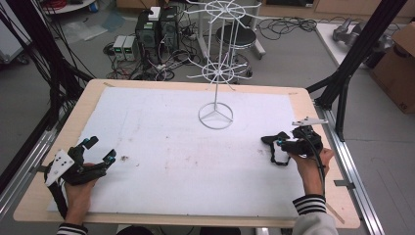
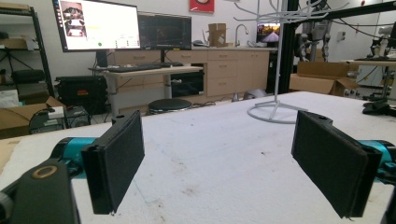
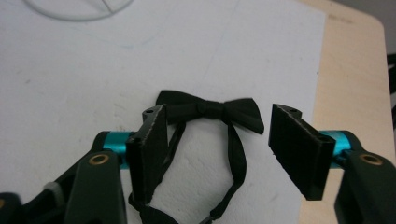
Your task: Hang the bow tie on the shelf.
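Observation:
A black bow tie (image 3: 210, 109) with a thin strap loop lies flat on the white mat (image 1: 171, 147) at the right side of the table. My right gripper (image 3: 219, 114) is low over it, jaws open. The knot sits in the gap between the pads and one wing runs behind the left pad (image 3: 149, 154); neither pad presses on it. In the high view the bow tie (image 1: 269, 139) lies just ahead of the right gripper (image 1: 280, 143). My left gripper (image 1: 101, 149) rests near the table's left front, open with nothing between its pads (image 2: 116, 163).
A white wire display stand (image 1: 215, 116) with spoked arms rises from a ring base at the mat's far middle; its base (image 2: 275, 112) is also in the left gripper view. The wooden table edge (image 3: 355, 70) runs close to the right of the bow tie.

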The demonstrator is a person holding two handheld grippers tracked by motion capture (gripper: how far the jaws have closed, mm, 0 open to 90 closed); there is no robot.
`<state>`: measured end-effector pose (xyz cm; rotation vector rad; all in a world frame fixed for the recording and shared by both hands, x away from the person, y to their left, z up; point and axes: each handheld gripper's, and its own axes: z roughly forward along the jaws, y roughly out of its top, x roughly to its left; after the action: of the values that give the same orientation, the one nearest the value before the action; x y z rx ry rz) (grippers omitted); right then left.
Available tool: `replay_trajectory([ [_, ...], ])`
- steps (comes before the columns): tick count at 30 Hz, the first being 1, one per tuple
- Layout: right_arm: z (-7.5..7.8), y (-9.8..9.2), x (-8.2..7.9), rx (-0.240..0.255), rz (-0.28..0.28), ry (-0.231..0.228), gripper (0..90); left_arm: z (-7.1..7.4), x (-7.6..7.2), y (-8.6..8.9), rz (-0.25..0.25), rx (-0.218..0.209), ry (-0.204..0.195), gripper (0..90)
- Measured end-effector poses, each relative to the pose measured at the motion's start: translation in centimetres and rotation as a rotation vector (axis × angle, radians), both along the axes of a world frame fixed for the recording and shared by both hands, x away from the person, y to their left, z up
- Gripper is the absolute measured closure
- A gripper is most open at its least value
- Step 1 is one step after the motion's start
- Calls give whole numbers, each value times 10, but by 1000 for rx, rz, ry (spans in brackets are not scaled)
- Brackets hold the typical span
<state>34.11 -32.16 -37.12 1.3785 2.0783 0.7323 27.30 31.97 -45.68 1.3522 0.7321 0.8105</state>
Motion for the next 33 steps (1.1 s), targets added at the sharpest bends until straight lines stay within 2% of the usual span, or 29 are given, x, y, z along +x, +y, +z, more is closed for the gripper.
replay_trajectory([
  [2,-3,-2,4,2,16,29,398,0,0,0,0,-1,0,173],
  [10,-15,-6,19,-37,-35,104,463,0,0,0,0,-1,0,173],
  [14,-22,-10,25,-34,-67,147,479,0,0,0,-1,1,-1,174],
  [17,-25,-13,28,-42,-73,164,541,0,0,0,-2,5,-2,175],
  [24,-33,-16,37,-36,-88,222,596,0,0,0,-3,8,-2,177],
  [29,-37,-19,42,-18,-92,238,612,0,0,0,-4,7,-2,177],
  [33,-40,-22,44,0,-103,261,660,0,0,0,-4,6,-3,177],
])
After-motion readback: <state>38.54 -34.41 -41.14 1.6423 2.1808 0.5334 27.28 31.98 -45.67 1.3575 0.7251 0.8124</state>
